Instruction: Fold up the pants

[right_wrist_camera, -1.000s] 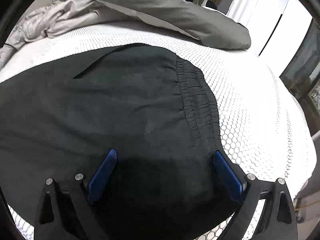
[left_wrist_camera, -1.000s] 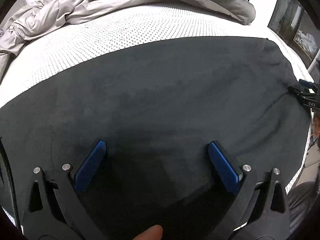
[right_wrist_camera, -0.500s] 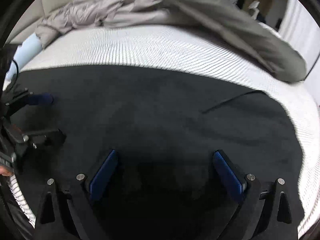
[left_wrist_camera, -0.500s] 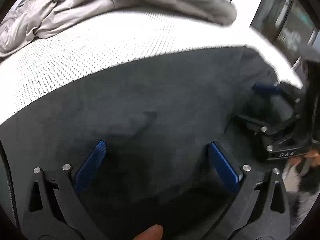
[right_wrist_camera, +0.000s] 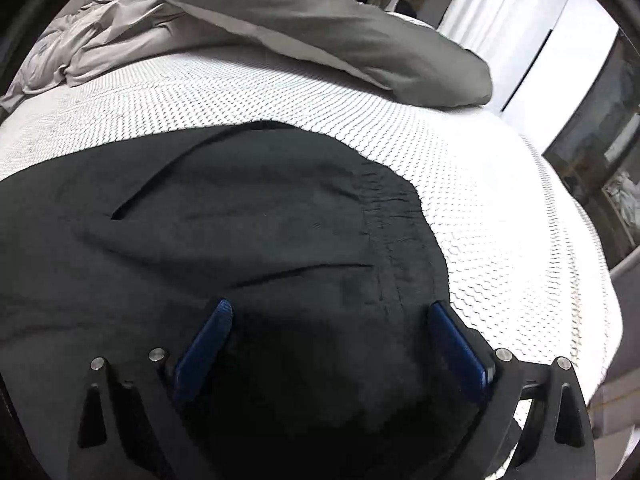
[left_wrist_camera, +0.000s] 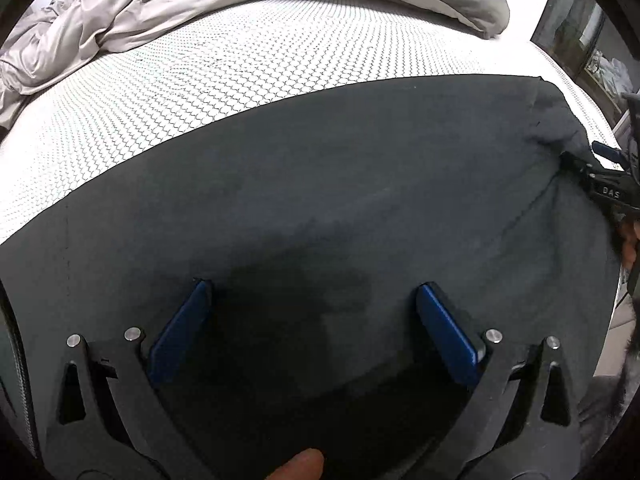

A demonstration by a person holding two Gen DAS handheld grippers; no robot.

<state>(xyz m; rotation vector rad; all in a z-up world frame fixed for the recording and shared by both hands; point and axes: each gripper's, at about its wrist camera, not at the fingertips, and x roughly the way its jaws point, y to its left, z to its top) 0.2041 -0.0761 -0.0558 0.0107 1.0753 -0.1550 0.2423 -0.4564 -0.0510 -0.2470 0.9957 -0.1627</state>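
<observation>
Black pants (left_wrist_camera: 320, 200) lie spread flat on the bed's white mattress (left_wrist_camera: 240, 72), which carries a small hexagon print. We take the pants as our landmark. Beyond their far edge a grey duvet (right_wrist_camera: 320, 28) is bunched up on the mattress, well apart from them. In the right wrist view the gathered waistband (right_wrist_camera: 396, 232) runs down the pants' right side, and a slanted pocket slit (right_wrist_camera: 168, 176) opens on their far left part.

Our left hand-held gripper (left_wrist_camera: 312, 312) hovers over the middle of the pants with its blue pads (left_wrist_camera: 180, 328) spread wide, grasping nothing. A fingertip (left_wrist_camera: 300, 466) shows at the bottom edge of that view. Our right hand-held gripper (right_wrist_camera: 328, 332) is likewise released, its pads wide apart above the pants, the right pad (right_wrist_camera: 456, 344) at the waistband's outer edge.

From the left wrist view we see the right hand-held gripper at the pants' right-hand end, its black body marked "DAS" in white letters (left_wrist_camera: 610, 192). No other writing can be read.
</observation>
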